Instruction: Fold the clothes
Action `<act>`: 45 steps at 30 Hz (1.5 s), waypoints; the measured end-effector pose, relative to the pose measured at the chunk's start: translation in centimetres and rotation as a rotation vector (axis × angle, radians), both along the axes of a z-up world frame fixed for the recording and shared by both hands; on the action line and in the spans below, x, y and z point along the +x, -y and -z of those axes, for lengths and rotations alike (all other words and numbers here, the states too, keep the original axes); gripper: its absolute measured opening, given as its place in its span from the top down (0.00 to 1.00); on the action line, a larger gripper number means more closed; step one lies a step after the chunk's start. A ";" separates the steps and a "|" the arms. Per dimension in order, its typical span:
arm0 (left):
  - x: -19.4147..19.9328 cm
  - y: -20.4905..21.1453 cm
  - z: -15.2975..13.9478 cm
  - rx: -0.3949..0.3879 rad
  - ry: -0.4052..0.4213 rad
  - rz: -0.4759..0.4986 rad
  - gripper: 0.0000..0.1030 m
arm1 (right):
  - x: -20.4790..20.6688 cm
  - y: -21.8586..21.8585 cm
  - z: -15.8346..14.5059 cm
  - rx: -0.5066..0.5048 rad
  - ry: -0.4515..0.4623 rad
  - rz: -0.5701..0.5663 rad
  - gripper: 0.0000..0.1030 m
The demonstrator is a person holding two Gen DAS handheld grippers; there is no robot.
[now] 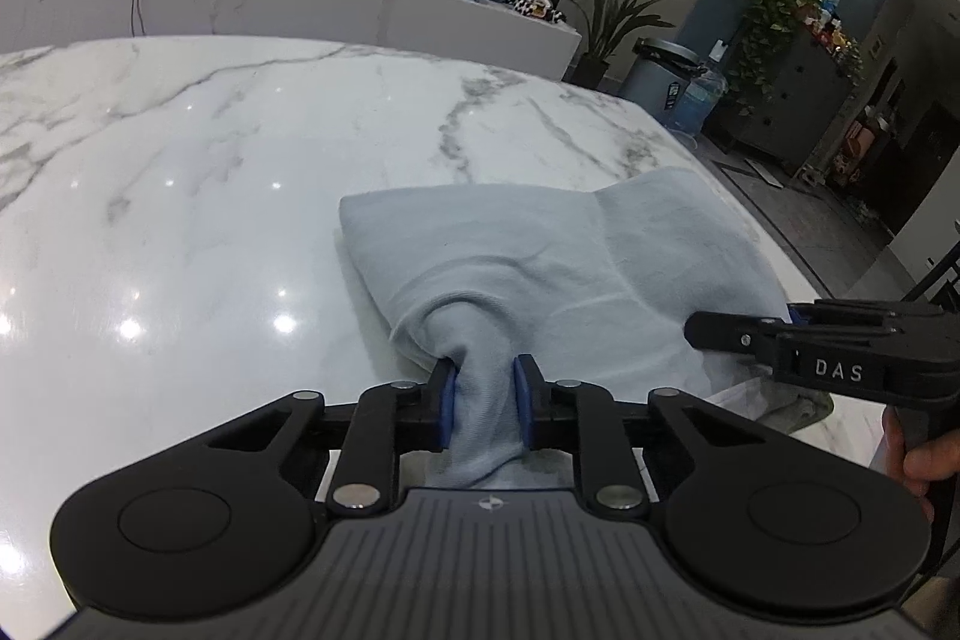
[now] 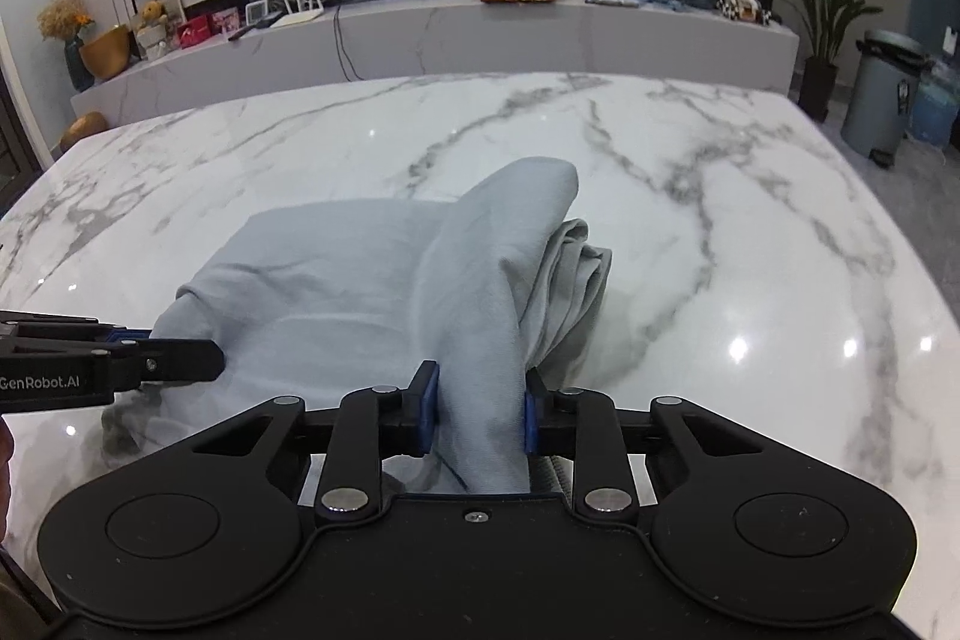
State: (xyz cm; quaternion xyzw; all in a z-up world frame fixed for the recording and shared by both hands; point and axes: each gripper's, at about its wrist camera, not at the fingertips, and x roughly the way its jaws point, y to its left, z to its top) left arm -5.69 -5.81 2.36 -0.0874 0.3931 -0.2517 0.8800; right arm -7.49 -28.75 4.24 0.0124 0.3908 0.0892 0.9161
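A pale blue-grey garment (image 1: pixel 540 244) lies partly folded on the white marble table (image 1: pixel 180 196). My left gripper (image 1: pixel 485 403) is shut on a bunched near edge of it, cloth pressed between the blue pads. In the right wrist view the same garment (image 2: pixel 336 274) rises in a thick fold toward my right gripper (image 2: pixel 480 412), which is shut on that fold. Loose layers hang to the right of the fold. The right gripper (image 1: pixel 780 337) shows at the right edge of the left wrist view, the left gripper (image 2: pixel 129 364) at the left edge of the right wrist view.
The marble table (image 2: pixel 720 220) stretches bare beyond and beside the garment. Behind it runs a low marble ledge (image 2: pixel 420 34) with a router, orange scales and pictures. A grey bin (image 2: pixel 882 94) and potted plants stand on the floor at the right.
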 end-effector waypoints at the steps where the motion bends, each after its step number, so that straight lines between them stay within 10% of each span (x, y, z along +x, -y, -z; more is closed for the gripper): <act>1: -0.2 0.3 -0.4 -0.004 0.005 0.005 0.83 | -0.1 0.1 -0.5 -0.004 0.006 -0.004 0.77; 22: -0.9 15.7 -5.6 0.020 0.057 0.169 0.84 | -1.7 15.1 -6.0 0.006 0.048 -0.036 0.77; 33: -1.6 24.0 -2.4 0.107 0.044 0.206 0.84 | -3.9 23.3 -2.3 0.064 0.025 0.022 0.77; 45: -2.3 24.3 -1.0 0.200 0.008 0.181 0.73 | -4.5 25.6 0.4 0.118 0.055 0.085 0.65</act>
